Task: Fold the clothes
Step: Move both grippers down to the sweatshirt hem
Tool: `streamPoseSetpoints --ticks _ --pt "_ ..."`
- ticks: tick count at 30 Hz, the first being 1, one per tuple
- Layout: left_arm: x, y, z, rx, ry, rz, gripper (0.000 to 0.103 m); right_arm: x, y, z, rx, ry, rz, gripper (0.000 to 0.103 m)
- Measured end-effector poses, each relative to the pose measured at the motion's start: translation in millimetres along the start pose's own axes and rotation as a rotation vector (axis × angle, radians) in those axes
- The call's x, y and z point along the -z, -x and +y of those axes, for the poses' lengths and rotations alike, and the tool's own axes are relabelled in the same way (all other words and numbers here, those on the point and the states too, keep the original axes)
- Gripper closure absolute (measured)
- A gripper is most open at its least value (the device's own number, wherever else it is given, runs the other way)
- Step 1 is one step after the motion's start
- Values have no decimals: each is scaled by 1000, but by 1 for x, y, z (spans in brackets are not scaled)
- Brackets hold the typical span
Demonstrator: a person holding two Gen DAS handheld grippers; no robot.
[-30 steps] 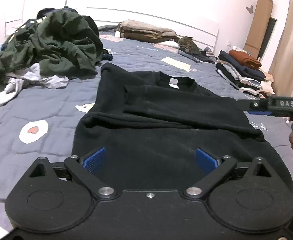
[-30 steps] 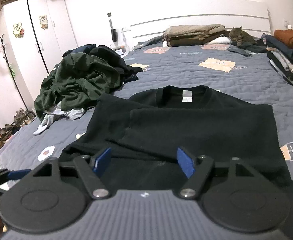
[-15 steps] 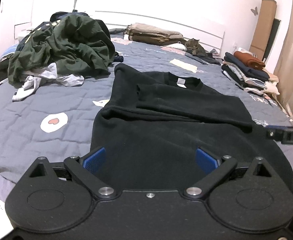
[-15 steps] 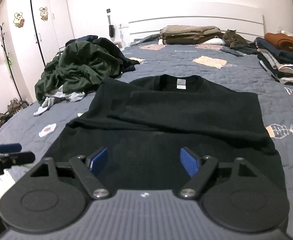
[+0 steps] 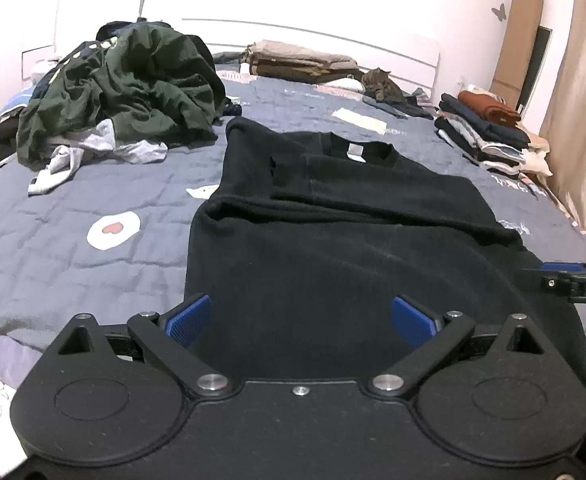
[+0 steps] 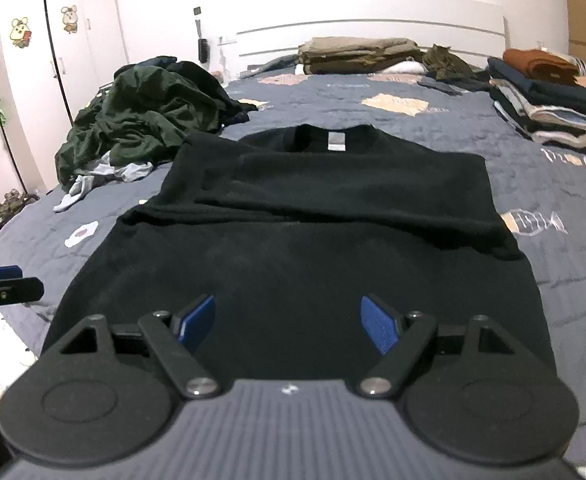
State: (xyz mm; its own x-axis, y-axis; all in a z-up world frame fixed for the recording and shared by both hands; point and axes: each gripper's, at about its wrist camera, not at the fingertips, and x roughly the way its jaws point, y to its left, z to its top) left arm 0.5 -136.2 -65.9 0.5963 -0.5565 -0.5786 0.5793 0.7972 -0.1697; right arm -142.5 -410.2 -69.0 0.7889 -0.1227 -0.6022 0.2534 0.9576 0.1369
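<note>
The black sweater [image 6: 293,240] lies flat on the bed [image 6: 553,184], with its collar at the far end and its hem at the near end, so its long axis runs straight away from both grippers. Both sleeves are already folded across the chest, one over the other, and they make a thick band across the upper half. The right gripper [image 6: 289,322] hangs over the lower part of the sweater, toward the right half of the hem; its jaws stand apart, nothing is between the blue pads, and I see no pad pressing on the cloth. The left gripper [image 5: 299,320] is over the left half of the hem — its jaws are also spread wide and they hold nothing. Each gripper shows at the edge of the other's view, so they stand side by side, near the two hem corners. I judge that the next move is to take the hem at both corners and carry it away toward the collar, along the long axis. The hem itself is hidden under the gripper bodies in both views, so I cannot tell how close the pads are to its edge — both probably must come back and down a little first.
</note>
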Motion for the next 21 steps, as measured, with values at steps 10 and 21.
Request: streamPoseSetpoints --ticks 10,21 --pt "10 -1 -13 32 -44 46 6 10 17 -21 18 -31 36 24" --pt "3 15 -11 54 -67 88 6 1 48 -54 50 60 156 24"
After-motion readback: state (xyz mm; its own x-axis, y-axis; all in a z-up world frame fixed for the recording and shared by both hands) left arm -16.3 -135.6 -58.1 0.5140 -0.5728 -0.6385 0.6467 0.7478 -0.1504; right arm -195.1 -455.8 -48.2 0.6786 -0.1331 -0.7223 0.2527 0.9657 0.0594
